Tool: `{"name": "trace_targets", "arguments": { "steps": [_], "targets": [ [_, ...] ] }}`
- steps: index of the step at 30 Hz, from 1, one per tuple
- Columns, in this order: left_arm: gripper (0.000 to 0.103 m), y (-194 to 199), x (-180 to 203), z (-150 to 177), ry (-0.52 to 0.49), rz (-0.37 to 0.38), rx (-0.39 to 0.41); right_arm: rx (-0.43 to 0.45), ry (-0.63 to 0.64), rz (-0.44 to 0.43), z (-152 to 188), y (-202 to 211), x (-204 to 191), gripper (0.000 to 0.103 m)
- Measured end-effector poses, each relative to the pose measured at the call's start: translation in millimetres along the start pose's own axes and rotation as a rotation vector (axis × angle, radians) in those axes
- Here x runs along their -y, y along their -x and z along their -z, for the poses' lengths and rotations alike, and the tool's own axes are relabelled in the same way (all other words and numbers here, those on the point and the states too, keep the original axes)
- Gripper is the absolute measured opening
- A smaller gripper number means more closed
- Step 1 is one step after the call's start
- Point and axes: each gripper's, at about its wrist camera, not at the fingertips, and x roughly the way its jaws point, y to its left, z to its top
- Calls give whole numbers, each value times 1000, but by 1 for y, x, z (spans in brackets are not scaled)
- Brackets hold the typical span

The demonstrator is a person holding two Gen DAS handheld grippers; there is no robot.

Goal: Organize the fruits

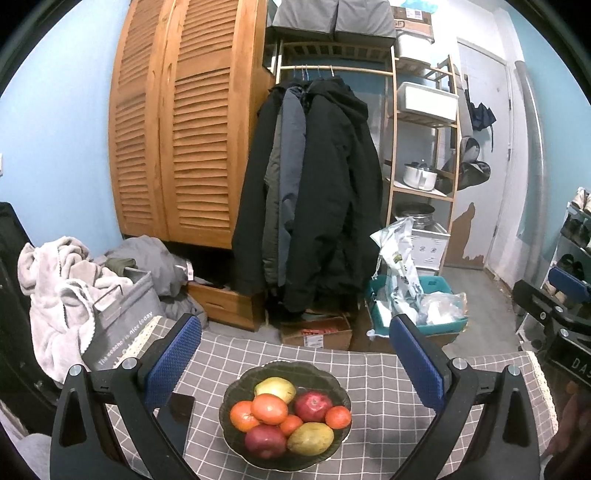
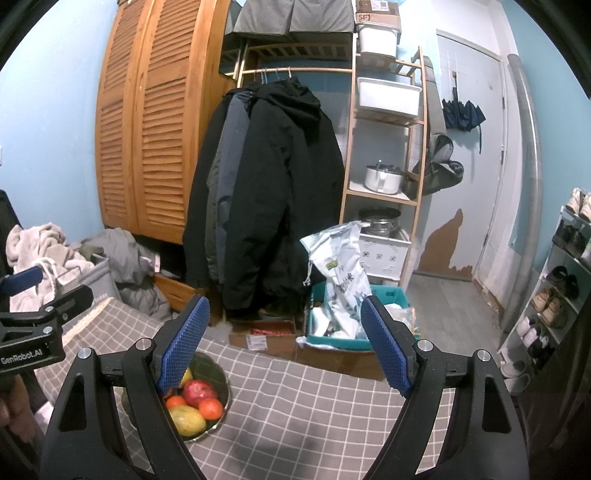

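A dark glass bowl (image 1: 286, 413) sits on the surface (image 1: 388, 387), which is covered by a grey cloth with a white grid. All the fruit lies inside the bowl: two red apples (image 1: 313, 406), several oranges (image 1: 269, 408), and two yellow-green mangoes (image 1: 310, 438), one at the far rim and one at the near rim.

The left tool (image 1: 295, 363) hangs over the surface facing the bowl, its blue-padded jaws spread wide with nothing between the pads; the bowl lies below and between them, untouched. The right tool (image 2: 286, 341) is likewise released, jaws wide apart over bare cloth, with the bowl partly hidden behind its left finger.

In the right wrist view the body of the left tool carries the white lettering "GenRobot.AI" (image 2: 20, 359). A grey laundry basket (image 1: 122, 328) beside the surface reads "The weather is nice today". High on the shelf a cardboard box (image 2: 378, 13) shows the letters "SF". Beyond the surface hang dark jackets (image 1: 314, 192) next to a louvred wooden wardrobe (image 1: 184, 129).
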Motion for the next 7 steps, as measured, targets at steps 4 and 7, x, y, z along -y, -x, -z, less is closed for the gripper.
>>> {"name": "trace_targets", "arguments": {
  "steps": [4, 7],
  "targets": [
    [102, 0, 4, 1, -10, -16, 4, 1, 0, 1, 0, 0, 0, 83],
    [102, 1, 7, 2, -24, -37, 8, 0, 0, 0, 0, 0, 0, 83]
  ]
}}
